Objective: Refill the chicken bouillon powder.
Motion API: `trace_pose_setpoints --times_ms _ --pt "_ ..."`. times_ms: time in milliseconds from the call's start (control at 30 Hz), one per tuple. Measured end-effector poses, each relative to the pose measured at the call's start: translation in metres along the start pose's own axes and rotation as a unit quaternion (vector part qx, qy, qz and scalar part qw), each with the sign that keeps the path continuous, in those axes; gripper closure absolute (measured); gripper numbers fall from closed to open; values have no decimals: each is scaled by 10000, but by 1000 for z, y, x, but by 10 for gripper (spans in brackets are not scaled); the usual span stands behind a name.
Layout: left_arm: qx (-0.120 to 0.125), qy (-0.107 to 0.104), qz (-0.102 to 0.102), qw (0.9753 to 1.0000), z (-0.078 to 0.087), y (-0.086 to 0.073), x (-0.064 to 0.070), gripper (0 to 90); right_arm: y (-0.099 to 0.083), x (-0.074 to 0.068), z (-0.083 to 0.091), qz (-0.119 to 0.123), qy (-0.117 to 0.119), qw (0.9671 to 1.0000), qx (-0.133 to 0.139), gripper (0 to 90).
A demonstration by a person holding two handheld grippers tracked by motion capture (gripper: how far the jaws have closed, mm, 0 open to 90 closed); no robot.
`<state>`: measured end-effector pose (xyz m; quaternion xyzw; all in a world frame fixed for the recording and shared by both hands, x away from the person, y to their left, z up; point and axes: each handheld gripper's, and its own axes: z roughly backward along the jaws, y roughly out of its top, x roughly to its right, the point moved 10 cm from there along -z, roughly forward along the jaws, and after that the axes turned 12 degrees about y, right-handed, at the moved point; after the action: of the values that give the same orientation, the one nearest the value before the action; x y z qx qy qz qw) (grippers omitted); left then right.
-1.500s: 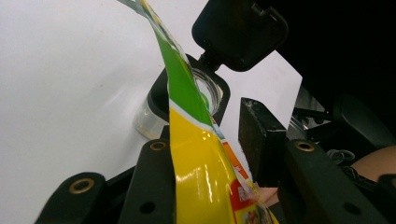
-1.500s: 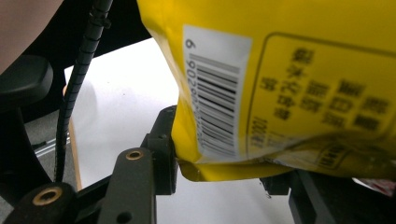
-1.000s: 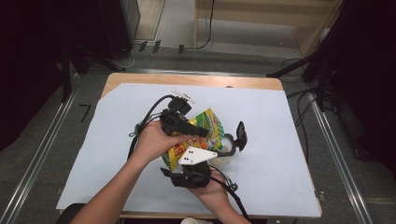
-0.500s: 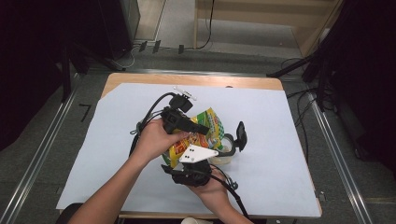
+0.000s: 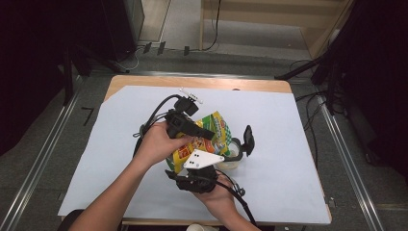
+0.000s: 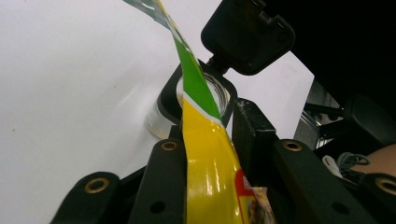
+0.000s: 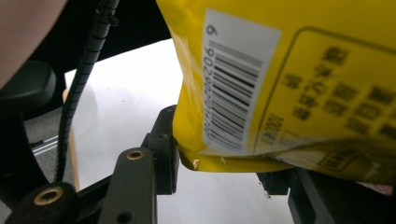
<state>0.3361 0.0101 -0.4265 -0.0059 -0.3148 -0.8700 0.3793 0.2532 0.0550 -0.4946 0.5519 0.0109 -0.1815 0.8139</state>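
**Carefully now: a limp pouch over an open jar**

We have the yellow-and-green snack pouch [image 5: 202,139] held mid-table, tilted over the clear jar [image 5: 233,154], whose black hinged lid [image 5: 248,140] stands open. Our left gripper [image 5: 204,132] is clenched on the pouch's upper film; our right gripper [image 5: 192,168] pinches its bottom seam. We judge the pouch light, soft and slick, prone to crumple or slide, so the sealed edges are the surest holds. The jar looks light and easy to tip. Beneath lies a smooth pale sheet [image 5: 288,144] on a wooden table [image 5: 144,81], with dark stands around.
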Motion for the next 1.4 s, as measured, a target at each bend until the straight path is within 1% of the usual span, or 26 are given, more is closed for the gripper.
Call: trace_pose_setpoints --times_ms 33,100,133,267,333,433,500,600,733,900,933,967,1000,1067,1133,1200,1367,1400 --pt "14 13 29 10000 0 1 0 758 1 -1 0 2 48 10000 13 577" --pt "20 16 43 10000 0 1 0 761 1 -1 0 -10 54 10000 15 575" --pt "-17 18 46 10000 -1 1 -1 761 1 -1 0 12 72 10000 -3 572" --pt "-20 15 45 10000 -4 2 -1 767 -2 0 -1 58 40 9999 -72 553" --pt "-25 -18 53 10000 -4 3 0 768 -2 1 0 25 11 10000 -67 581" --pt "-77 15 42 10000 -7 3 0 770 -2 2 1 -66 30 10000 -56 586" --pt "-105 -4 30 9999 -7 4 0 770 -2 3 1 -103 15 9999 -32 587" --pt "-193 12 -12 9998 -9 9 2 770 0 5 2 -182 9 9998 42 586" --pt "-208 -4 31 9998 -10 11 3 772 1 6 4 -210 -1 9997 86 582" --pt "-202 -2 51 9998 -9 11 2 772 2 5 4 -190 34 9998 86 568" --pt "-172 -29 68 9998 -7 11 4 773 2 3 5 -145 65 9998 87 587" --pt "-172 -29 68 9998 -7 11 4 773 2 3 5 -145 65 9998 87 587" --pt "-143 -39 39 9999 -5 12 5 774 3 2 5 -82 51 9999 75 591" --pt "-112 -16 2 9999 -4 14 5 774 5 3 5 -64 10 9999 95 592" --pt "-102 1 -15 9999 -4 14 6 774 5 4 5 -89 -1 9999 104 592" --pt "-121 42 -79 9999 -7 14 6 772 4 6 5 -138 -4 9999 94 594" --pt "-113 62 -73 9999 -8 14 5 772 3 7 4 -169 -5 9998 87 594" --pt "-84 28 -41 10000 -8 16 5 775 2 9 4 -164 -31 9998 91 595"
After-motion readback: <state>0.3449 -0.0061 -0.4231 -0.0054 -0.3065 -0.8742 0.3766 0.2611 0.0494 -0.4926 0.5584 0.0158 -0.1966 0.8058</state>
